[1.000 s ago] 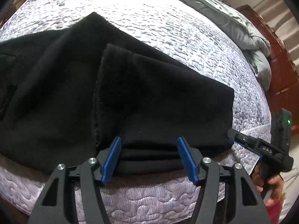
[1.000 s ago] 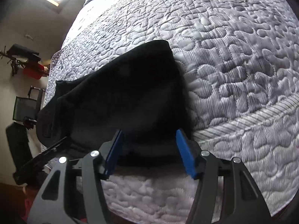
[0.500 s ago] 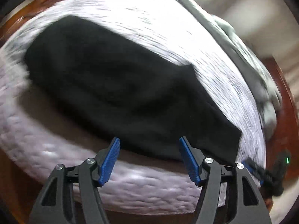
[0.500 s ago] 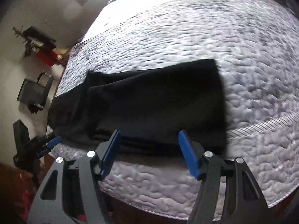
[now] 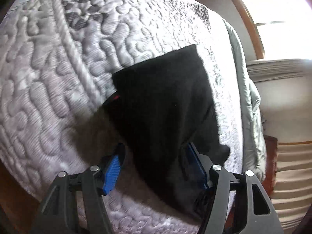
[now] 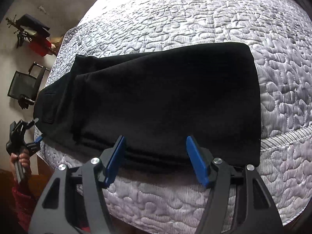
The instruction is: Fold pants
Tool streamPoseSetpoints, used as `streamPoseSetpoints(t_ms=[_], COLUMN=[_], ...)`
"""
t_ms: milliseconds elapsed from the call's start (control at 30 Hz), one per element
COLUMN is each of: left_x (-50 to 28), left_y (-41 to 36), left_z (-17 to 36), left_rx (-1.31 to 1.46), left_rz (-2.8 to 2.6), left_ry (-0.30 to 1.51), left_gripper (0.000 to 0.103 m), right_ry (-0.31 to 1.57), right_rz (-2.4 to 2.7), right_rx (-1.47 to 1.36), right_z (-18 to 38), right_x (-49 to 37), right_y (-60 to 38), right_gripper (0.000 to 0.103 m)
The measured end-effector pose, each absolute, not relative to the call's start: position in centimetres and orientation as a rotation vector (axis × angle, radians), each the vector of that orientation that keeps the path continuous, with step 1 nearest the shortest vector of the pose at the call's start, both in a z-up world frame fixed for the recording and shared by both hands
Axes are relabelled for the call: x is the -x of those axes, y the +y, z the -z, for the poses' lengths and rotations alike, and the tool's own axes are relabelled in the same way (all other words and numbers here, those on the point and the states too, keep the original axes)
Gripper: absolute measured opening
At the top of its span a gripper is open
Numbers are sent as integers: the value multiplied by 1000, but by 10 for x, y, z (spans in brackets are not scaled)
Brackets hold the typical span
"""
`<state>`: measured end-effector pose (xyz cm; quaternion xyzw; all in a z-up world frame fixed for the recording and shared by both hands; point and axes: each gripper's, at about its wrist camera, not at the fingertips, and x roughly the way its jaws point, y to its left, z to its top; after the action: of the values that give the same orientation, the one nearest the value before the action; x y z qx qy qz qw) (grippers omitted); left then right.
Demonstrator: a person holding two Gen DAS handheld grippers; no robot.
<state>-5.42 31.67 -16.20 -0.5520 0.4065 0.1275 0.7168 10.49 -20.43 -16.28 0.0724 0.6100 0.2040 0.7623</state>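
The black pants (image 6: pixel 165 97) lie folded lengthwise on the quilted bed, with the waist end at the left and the folded end at the right. My right gripper (image 6: pixel 156 156) hovers open at their near edge, with stacked cloth layers just past its blue pads (image 6: pixel 115 159). My left gripper (image 6: pixel 36 130) is held at the waist end, far left in the right wrist view. In the left wrist view, the left gripper (image 5: pixel 156 167) stands open. The end of the pants (image 5: pixel 165 101) lies between its fingers and partly covers the right pad (image 5: pixel 197 165).
The grey-white quilt (image 6: pixel 195 19) covers the bed, and its piped edge (image 6: pixel 282 142) runs near the pants. A grey duvet (image 5: pixel 243 78) is bunched along the far side. A hand (image 6: pixel 21 158) with a red sleeve holds the left gripper. A black chair (image 6: pixel 25 85) stands by the wall.
The left gripper swept along the bed edge from the folded end to the waist end and rolled. The right gripper drew back a little, so the whole folded pants now show.
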Motion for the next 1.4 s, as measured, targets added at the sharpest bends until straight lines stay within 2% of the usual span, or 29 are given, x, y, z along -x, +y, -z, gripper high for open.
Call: streamPoseSetpoints(t_ms=[33, 67, 100, 200, 333, 500, 567, 667, 700, 733, 800, 900, 1067, 1200, 1267, 1400], left_x=[48, 46, 44, 56, 77, 77, 76, 71, 70, 63, 65, 77, 87, 78, 71, 54], left_y=[316, 317, 316, 319, 320, 340, 340, 338, 337, 331, 330, 328, 323, 319, 316, 310], left_z=[162, 161, 161, 150, 121, 172, 172, 165, 162, 158, 157, 153, 170, 180, 173, 151], left_rx=[1221, 1217, 1212, 1236, 1154, 1204, 1187, 1220, 1224, 1225, 1221, 1236, 1288, 1315, 1331, 1255], left_rz=[-280, -294, -310, -297, -292, -343, -318, -272, -260, -266, -322, -356, -329, -315, -259, -223], left_ry=[896, 902, 908, 843, 724, 848, 833, 807, 808, 823, 880, 876, 896, 888, 857, 838], left_gripper=[60, 51, 36, 14, 6, 6, 7, 32, 48, 55, 56, 60, 61, 60, 53, 54], right_ry=[1328, 1330, 1333, 1338, 1338, 1338, 1335, 1336, 1338, 1339, 1337, 1330, 1333, 1327, 1325, 1331], right_rz=[-446, -447, -447, -448, -450, -447, -453, -456, -453, -452, -451, -456, -456, -455, -459, -460], right_rx=[-154, -150, -146, -132, -110, -107, -99, -100, -99, -98, -92, -87, -86, -55, -51, -77], right_z=[164, 165, 166, 167, 169, 171, 171, 173, 173, 173, 173, 173, 174, 175, 175, 175], right_x=[-106, -107, -109, -112, -113, -114, -114, -115, -115, -116, -116, -115, -117, -115, -115, -117], right_y=[-204, -203, -202, -199, -196, -193, -193, -193, -193, -191, -190, -189, -187, -183, -183, -186], right_gripper=[66, 67, 67, 70, 73, 76, 76, 76, 76, 77, 77, 77, 80, 82, 82, 82])
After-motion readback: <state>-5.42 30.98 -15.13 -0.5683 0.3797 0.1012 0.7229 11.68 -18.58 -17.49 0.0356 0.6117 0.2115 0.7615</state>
